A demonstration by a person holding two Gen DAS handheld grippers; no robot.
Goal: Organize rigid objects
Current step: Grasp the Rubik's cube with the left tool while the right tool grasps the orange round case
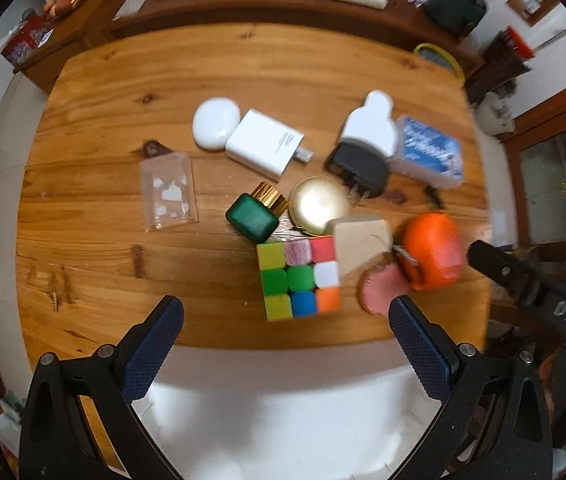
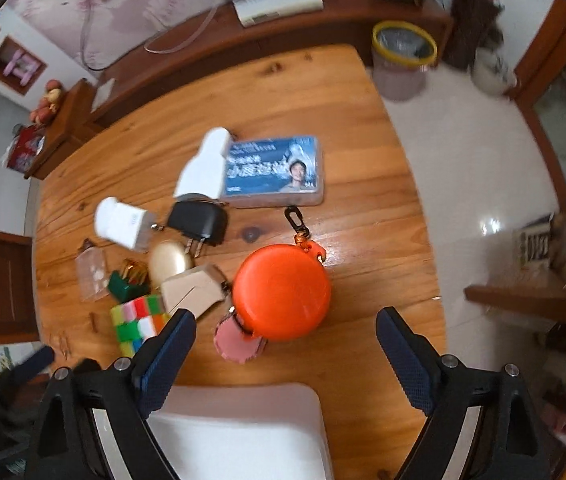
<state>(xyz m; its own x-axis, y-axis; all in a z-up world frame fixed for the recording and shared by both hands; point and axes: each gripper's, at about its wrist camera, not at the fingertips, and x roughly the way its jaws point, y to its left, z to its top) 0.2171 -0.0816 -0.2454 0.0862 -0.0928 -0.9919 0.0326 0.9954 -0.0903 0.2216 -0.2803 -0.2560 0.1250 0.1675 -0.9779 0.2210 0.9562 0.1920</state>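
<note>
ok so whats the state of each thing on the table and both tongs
left tongs: open, empty
right tongs: open, empty
orange round case: closed, flat
puzzle cube: scrambled
clear box: lying flat
black plug: prongs out

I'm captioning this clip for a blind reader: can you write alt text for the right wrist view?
An open gripper hangs above an orange round case on a wooden table. Left of the case lie a colour cube, a beige block and a black plug; a blue card box lies beyond.
</note>
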